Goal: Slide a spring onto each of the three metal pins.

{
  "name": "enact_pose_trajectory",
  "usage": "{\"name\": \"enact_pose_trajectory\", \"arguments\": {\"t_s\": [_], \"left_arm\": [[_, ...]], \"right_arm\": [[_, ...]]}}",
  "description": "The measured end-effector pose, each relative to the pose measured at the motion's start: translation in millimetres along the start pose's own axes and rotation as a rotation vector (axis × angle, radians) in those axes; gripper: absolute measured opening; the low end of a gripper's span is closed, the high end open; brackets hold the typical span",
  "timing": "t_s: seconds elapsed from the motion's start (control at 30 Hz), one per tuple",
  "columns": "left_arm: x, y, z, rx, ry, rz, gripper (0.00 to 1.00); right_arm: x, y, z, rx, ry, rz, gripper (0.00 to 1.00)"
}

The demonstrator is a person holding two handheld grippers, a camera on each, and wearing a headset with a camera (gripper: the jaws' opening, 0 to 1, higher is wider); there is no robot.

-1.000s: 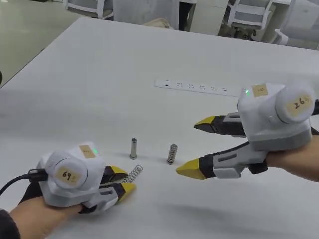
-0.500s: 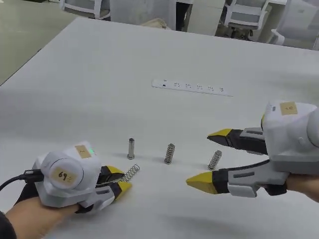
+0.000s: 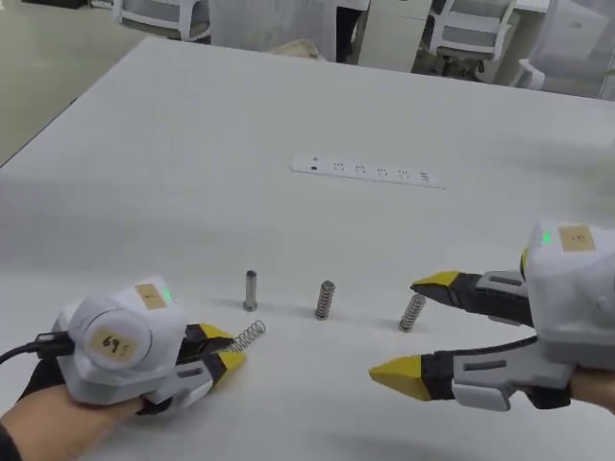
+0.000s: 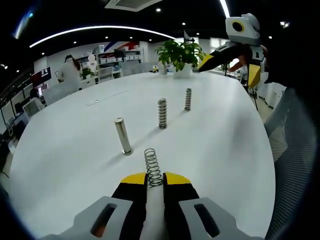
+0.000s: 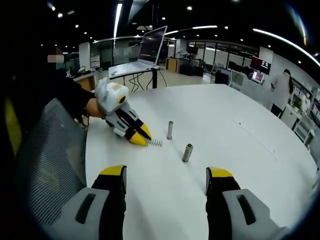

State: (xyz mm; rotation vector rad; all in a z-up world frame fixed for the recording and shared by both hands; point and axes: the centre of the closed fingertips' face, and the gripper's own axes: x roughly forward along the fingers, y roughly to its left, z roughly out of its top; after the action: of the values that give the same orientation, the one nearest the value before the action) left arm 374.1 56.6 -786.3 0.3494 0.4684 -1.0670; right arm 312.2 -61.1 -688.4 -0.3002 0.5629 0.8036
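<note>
One bare pin (image 3: 251, 290); white table (image 3: 240, 125); chairs (image 3: 471, 24) beyond

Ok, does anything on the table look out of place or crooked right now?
Nothing damaged. The rightmost spring seems to lean in the head view, yet looks upright from the left gripper view, so that is likely lens tilt. The bare pin awaits the loose spring pinched in the left claw.

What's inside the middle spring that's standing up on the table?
The top of a metal pin seems to peek out of the middle spring. The spring's coils cover the rest of the pin, so you cannot see it.
</note>
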Motion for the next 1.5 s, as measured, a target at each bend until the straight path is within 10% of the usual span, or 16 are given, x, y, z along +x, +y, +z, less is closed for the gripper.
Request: {"name": "enact_pose_trajectory", "arguments": {"t_s": [0.6,1.5], "left_arm": [[-7.8,-7.5,1.9,0.033,-0.009,-0.035,0.02],[-27.9,-68.0,59.1,0.135,-0.149,-0.257,0.02]], "right_arm": [[0.8,0.4,-14.4,0.042,0.008,-0.001,0.62],[12.0,22.8,-12.1,0.053,-0.008,0.065,0.56]]}}
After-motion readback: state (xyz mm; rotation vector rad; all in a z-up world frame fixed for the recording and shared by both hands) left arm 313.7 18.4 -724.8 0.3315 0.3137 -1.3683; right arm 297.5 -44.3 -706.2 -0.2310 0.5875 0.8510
